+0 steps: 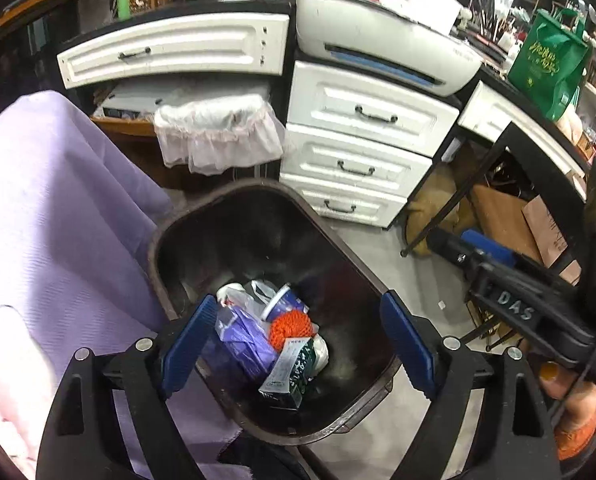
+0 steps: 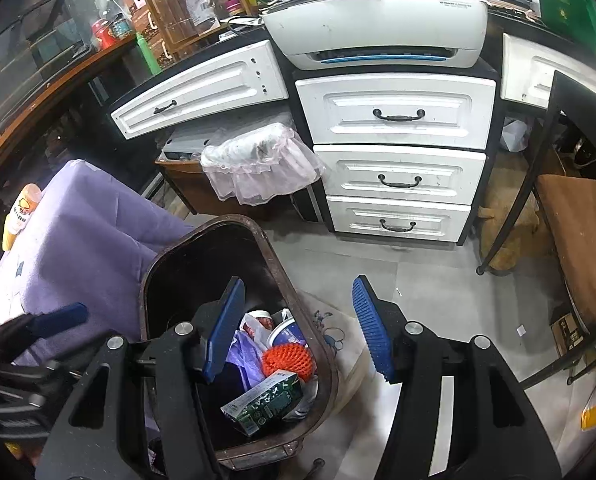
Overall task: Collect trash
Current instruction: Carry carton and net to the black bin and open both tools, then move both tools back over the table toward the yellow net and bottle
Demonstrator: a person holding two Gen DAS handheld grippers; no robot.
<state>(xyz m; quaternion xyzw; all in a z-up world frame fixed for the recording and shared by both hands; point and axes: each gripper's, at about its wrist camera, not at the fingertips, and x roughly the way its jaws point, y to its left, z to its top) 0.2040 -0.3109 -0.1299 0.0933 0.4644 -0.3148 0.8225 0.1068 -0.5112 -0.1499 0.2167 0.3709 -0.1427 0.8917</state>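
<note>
Left gripper (image 1: 298,344): was hanging right over the bin, blue pads spread wide, nothing between them, just air above the trash.
Right gripper (image 2: 298,328): jaws about halfway apart and empty too; its left pad sat over the bin's opening, its right pad over the floor beside the bin.
Bin (image 1: 361,264): one dark brown bin with rounded corners, standing on the grey floor, its left side touching the purple cloth.
Bin contents: everything piled at the near end, the far end was bare dark bottom.
Carton (image 1: 292,368): one green and white carton, lying flat on top of the pile; from the left wrist its long axis ran from the near rim toward the far rim, leaning a bit to the right.
Orange ball (image 1: 290,326): one knobbly orange thing, touching the carton's far end.
Cup (image 1: 282,302): one white and blue paper cup, tipped over, just behind the ball.
Purple bag (image 1: 244,334): one crumpled purple plastic bag, left of the carton.
White bag (image 1: 238,294): one white plastic bag behind it, at the back of the pile.
Purple cloth (image 1: 58,208): one, draped over something left of the bin.
Lined bin (image 1: 218,136): a second one with a pale liner, further back under the desk; couldn't tell what was in it.
Drawers (image 1: 357,160): a stack of three white ones behind the bin.
Printer (image 1: 385,44): one, sitting on top of the drawer stack.
</note>
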